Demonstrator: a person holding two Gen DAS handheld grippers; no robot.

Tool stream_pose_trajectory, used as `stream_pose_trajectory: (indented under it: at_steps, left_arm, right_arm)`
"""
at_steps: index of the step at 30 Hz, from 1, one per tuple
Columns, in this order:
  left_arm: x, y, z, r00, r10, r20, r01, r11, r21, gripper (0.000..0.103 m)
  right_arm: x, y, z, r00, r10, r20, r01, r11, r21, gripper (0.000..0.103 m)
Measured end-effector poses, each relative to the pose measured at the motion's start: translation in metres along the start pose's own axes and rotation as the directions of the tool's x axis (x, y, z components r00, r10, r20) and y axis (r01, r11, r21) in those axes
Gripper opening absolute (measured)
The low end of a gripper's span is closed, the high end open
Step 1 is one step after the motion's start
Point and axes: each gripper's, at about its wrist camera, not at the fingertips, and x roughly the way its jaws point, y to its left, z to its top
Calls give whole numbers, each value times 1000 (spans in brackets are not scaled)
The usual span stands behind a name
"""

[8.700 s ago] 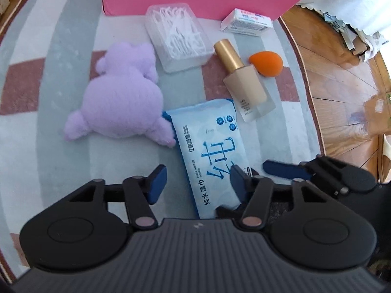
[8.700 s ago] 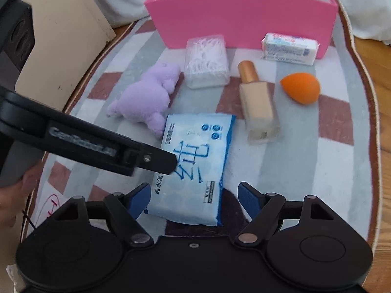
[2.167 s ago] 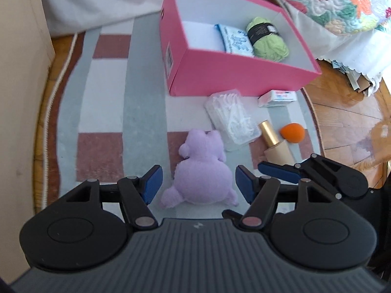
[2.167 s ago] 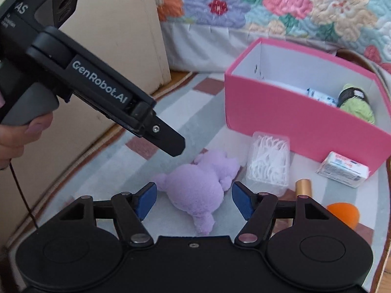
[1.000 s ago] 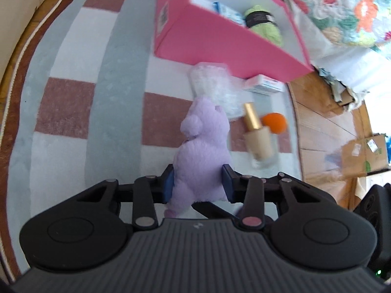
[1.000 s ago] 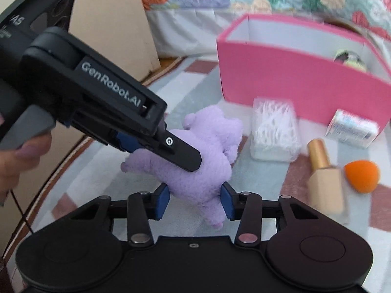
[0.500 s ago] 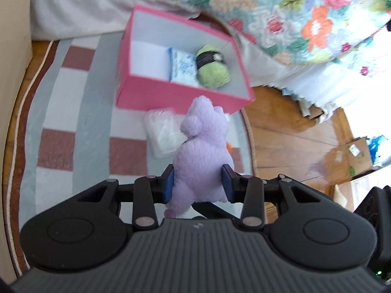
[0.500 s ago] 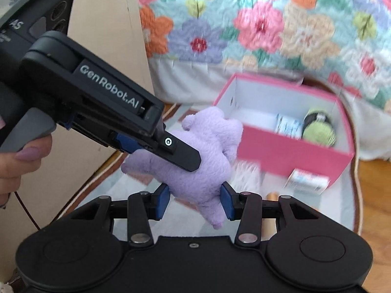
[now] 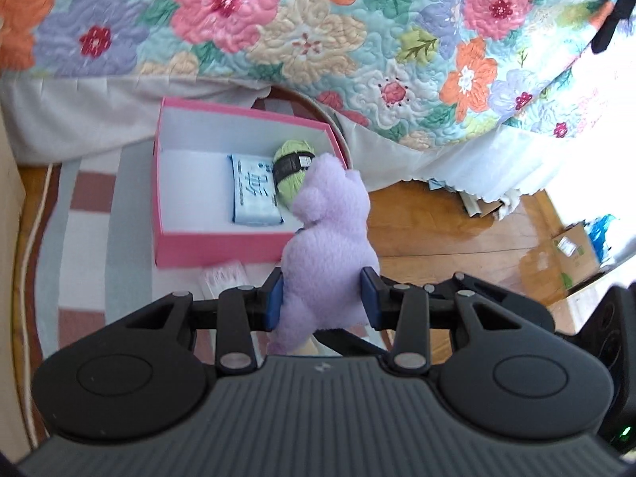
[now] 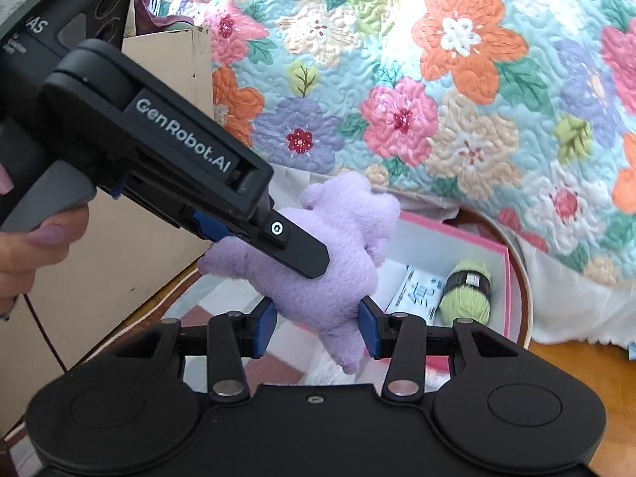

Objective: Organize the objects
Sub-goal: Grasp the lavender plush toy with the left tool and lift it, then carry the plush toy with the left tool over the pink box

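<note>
Beyond my fingertips a flowered quilt (image 9: pixel 318 39) hangs over the open pink box (image 9: pixel 222 246), which holds a wipes pack (image 9: pixel 254 194) beside a green yarn ball (image 9: pixel 292 171). In the air ahead of that box, my purple plush toy (image 9: pixel 328 262) is pinched from both sides. My left gripper (image 9: pixel 322 304) is clamped on its lower body, pads pressed into the fur, and my right gripper (image 10: pixel 318 328) is closed just as narrowly on it from my other hand.
</note>
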Motion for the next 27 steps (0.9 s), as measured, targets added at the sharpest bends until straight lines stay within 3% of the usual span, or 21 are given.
stream_pose_trajectory:
  at_steps: [6, 11, 15, 20, 27]
  left_arm:
    - [30, 7, 37, 998, 50, -26, -50, 999, -7, 39]
    - [82, 29, 73, 990, 110, -84, -115, 992, -60, 39]
    - [127, 50, 92, 981, 139, -132, -155, 981, -119, 39]
    - [175, 76, 111, 972, 150, -179, -183, 965, -186, 39]
    - [219, 98, 126, 953, 209, -221, -248, 955, -164, 39]
  right_arm:
    - [36, -23, 20, 1000, 10, -28, -9, 1000, 11, 49]
    - [88, -62, 31, 991, 108, -83, -100, 991, 92, 48]
    - [135, -89, 33, 977, 144, -157, -117, 979, 166, 46]
    - [182, -111, 32, 966, 149, -210, -104, 972, 213, 45]
    - [240, -125, 28, 949, 157, -273, -75, 955, 287, 44]
